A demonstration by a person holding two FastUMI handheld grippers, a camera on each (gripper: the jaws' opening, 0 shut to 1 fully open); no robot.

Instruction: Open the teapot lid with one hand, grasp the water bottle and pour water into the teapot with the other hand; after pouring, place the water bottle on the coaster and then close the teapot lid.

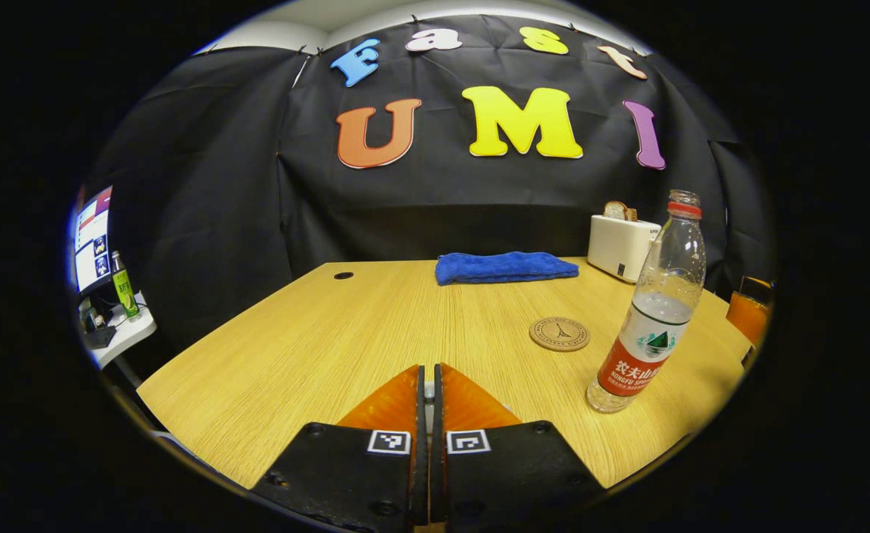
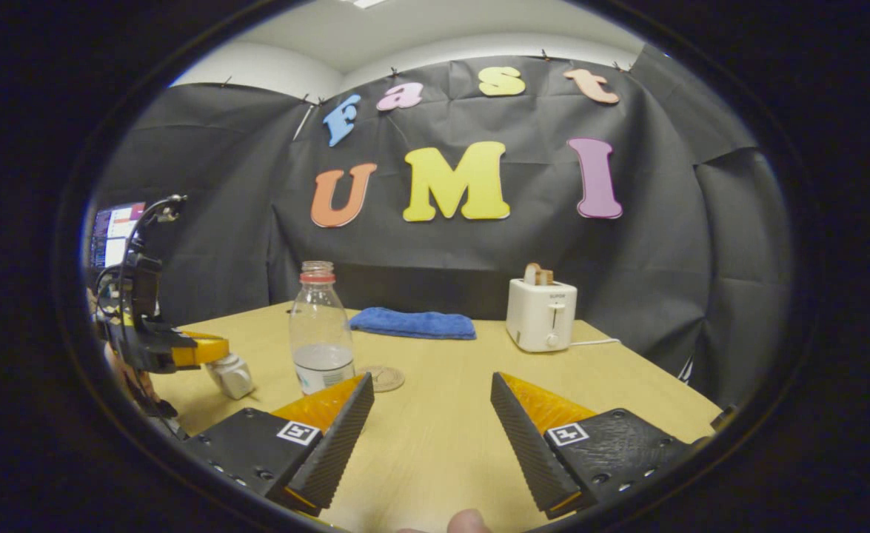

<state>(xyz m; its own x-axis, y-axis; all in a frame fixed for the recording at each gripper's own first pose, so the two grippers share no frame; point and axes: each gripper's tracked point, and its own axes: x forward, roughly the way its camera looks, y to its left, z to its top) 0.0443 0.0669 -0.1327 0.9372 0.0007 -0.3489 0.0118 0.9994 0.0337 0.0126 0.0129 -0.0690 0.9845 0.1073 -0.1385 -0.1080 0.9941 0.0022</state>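
The uncapped water bottle (image 1: 653, 318) (image 2: 320, 333), partly full with a red label, stands upright on the wooden table (image 1: 316, 348). A round cork coaster (image 1: 559, 334) (image 2: 383, 378) lies just beyond it. My left gripper (image 1: 427, 368) is shut, with a pale sliver pinched between its fingers. In the right gripper view, the left gripper (image 2: 209, 354) hangs at the far left with a small white teapot lid (image 2: 232, 376) in its fingers, above the table. My right gripper (image 2: 431, 379) stands open over the table, right of the bottle, with nothing between its fingers.
A folded blue towel (image 1: 505, 266) (image 2: 414, 323) lies at the table's back edge. A white toaster (image 1: 620, 244) (image 2: 540, 314) holding bread stands at the back right. A monitor (image 1: 92, 238) and a green bottle (image 1: 124, 285) sit on a side desk at the left.
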